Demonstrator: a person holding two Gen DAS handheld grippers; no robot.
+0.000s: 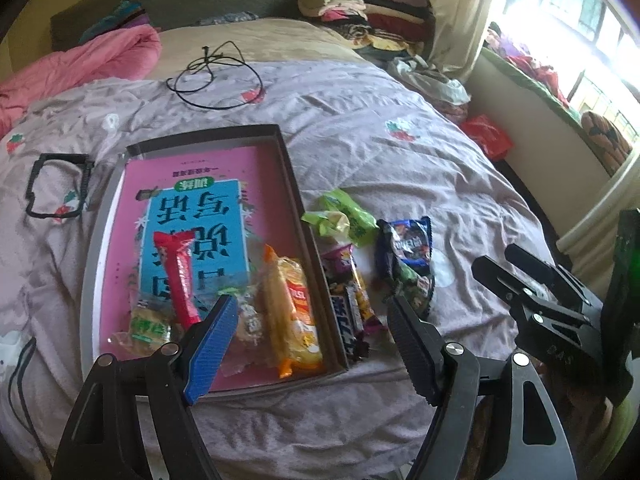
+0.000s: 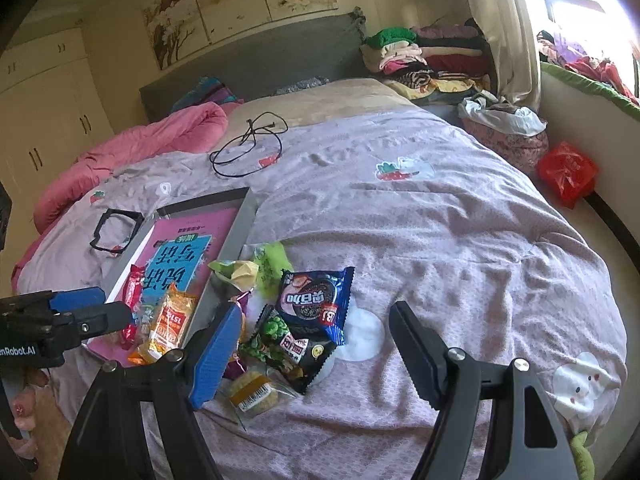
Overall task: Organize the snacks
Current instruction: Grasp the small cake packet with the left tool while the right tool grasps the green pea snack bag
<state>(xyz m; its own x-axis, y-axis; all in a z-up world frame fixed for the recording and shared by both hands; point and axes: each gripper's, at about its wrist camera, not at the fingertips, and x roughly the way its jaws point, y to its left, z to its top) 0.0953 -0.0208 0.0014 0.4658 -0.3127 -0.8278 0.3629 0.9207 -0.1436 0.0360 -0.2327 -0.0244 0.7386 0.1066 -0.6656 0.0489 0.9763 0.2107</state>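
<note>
Snacks [image 1: 280,304] are lying in the grey tray [image 1: 288,168]; more are sitting outside at three o'clock. Left gripper [image 1: 312,320] and right gripper [image 2: 308,344] are hovering agape, gripping nothing.

**Bed carried tray and loose snacks**

A bed [image 2: 440,240] under a mauve strawberry-print cover bore a shallow grey tray [image 1: 294,184], loose snack packets just beside its right edge, among them a blue cookie packet [image 2: 316,300], a coiled black cable [image 1: 216,76], a black frame [image 1: 56,184] and a rolled pink quilt [image 2: 132,152]
</note>
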